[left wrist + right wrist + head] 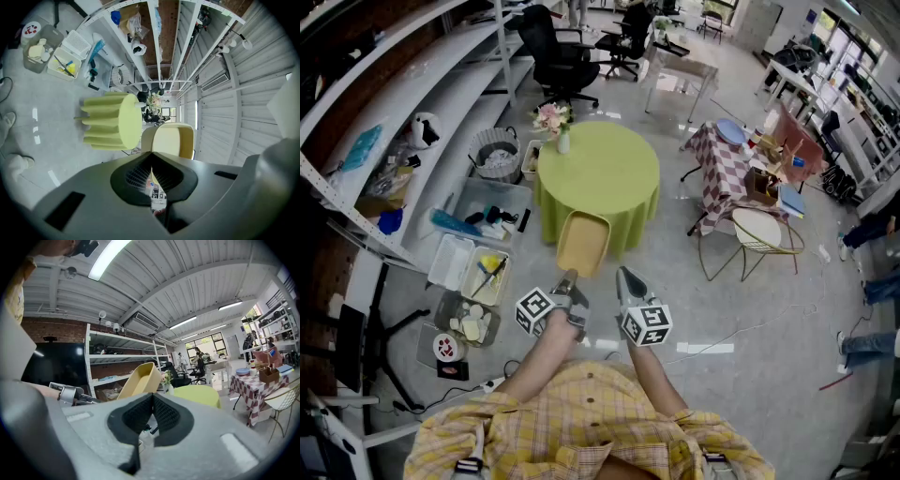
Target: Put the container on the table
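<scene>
Open across the middle and right of the green table [609, 178]; blocked only at its far-left edge by 1 flower vase [554, 122]. Hemmed at floor level by bins [473, 272] left, wire chair [761, 234] right.

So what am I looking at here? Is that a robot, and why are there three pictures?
There is no robot here. A person holds a two-jaw gripper in each hand. The head view comes from a camera on the person's head, looking down. The other two come from cameras riding on each gripper, looking along its jaws.

The left gripper is clamped on the rim of a yellow container, held in the air in front of a round table with a green cloth. A small vase of flowers stands near the table's far edge. The right gripper has its jaws closed on nothing. The marker cubes are part of the grippers.
</scene>
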The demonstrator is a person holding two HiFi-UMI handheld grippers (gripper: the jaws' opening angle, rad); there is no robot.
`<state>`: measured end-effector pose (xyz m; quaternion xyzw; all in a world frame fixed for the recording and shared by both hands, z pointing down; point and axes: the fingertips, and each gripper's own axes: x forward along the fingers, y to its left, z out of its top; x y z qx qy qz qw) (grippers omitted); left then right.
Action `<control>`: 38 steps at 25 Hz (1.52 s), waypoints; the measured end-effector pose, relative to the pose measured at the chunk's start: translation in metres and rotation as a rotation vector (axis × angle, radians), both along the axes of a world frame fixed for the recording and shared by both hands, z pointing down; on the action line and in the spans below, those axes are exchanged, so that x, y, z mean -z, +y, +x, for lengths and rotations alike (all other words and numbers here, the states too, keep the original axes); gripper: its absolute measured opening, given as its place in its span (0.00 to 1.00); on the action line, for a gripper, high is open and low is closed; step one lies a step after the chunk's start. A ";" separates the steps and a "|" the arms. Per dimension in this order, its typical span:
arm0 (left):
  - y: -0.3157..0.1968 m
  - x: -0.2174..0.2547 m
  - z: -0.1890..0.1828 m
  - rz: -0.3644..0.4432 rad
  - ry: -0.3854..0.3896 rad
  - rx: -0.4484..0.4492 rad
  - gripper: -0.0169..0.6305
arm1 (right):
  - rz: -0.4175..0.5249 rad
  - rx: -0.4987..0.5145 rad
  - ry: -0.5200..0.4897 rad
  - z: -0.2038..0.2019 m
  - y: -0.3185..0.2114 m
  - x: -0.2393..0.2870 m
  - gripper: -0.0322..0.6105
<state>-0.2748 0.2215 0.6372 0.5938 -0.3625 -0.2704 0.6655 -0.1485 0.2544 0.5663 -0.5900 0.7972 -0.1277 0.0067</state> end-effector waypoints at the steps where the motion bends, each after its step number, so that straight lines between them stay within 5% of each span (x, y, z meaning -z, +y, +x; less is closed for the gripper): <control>1: 0.000 0.001 0.002 0.003 0.002 -0.001 0.05 | 0.001 0.001 0.004 0.002 0.000 0.000 0.05; 21: 0.015 0.001 0.023 0.023 0.032 0.032 0.05 | 0.014 0.049 0.048 0.019 0.013 0.000 0.05; 38: 0.035 0.001 0.087 0.048 0.019 0.079 0.05 | 0.012 0.102 0.025 0.085 0.032 -0.007 0.05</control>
